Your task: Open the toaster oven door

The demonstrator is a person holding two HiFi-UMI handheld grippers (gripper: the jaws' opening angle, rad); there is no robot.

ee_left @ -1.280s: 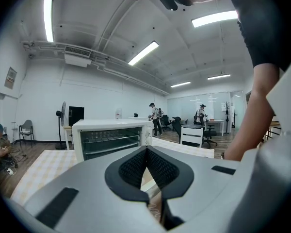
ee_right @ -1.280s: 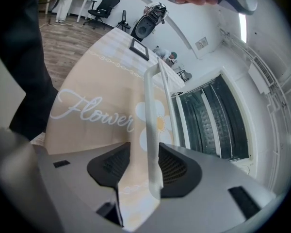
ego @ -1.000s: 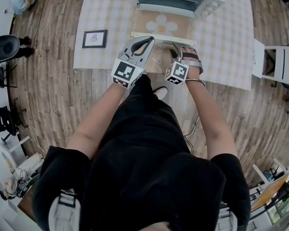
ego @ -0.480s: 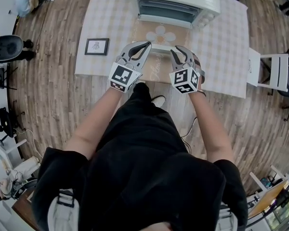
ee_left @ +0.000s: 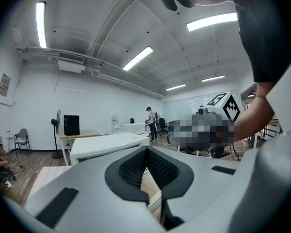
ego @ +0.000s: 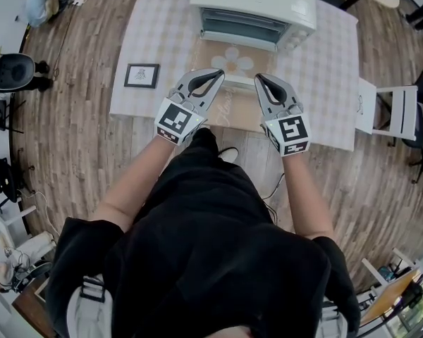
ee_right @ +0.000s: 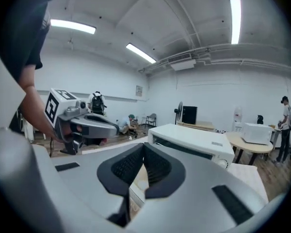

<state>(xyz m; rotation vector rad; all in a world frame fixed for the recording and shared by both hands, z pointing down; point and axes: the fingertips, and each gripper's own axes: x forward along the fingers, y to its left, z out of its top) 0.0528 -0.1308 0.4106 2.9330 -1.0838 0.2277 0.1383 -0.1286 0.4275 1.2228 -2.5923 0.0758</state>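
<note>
Wood floor, checkered table (ego: 162,27). Left gripper (ego: 216,74) and right gripper (ego: 259,79): both sets of jaws pressed together, nothing between them, held side by side above the table's near half. Toaster oven (ego: 254,2) sits at the far edge, door (ego: 233,56) folded down flat, its handle (ego: 237,81) between the two tips. Framed picture (ego: 142,75) lies to the left.

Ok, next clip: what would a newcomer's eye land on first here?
The two grey grippers, the left gripper and the right gripper, are held side by side over the near table edge, both with jaws together and empty. Just beyond them the white toaster oven sits on the checked tablecloth with its door folded down flat. A small framed picture lies to its left.
</note>
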